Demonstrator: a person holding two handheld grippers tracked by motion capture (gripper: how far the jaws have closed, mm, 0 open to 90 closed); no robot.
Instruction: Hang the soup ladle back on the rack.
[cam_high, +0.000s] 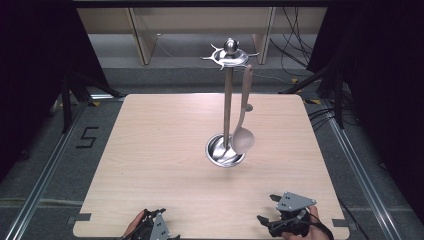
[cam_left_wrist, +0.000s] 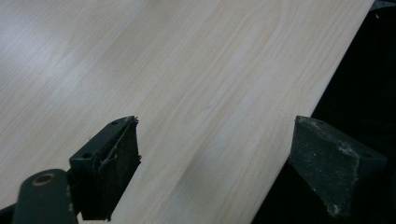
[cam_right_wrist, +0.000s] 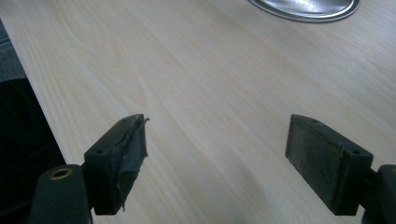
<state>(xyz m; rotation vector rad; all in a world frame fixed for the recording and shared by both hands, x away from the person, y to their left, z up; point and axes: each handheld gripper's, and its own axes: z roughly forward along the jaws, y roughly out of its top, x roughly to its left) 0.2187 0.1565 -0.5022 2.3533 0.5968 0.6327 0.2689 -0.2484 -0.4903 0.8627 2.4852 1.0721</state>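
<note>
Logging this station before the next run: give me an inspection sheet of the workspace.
Surface: light wooden table, bare apart from the stand.
Job's things: metal utensil stand upright mid-table; ladle hanging from its top, bowl over the base.
Clutter: nothing seen.
Grippers: left gripper and right gripper open, empty, at the near edge.
Cables: black cables on the floor behind.
Surroundings: dark curtains, floor rails.

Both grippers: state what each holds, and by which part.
Nothing. The left gripper and right gripper have open jaws over bare table.
</note>
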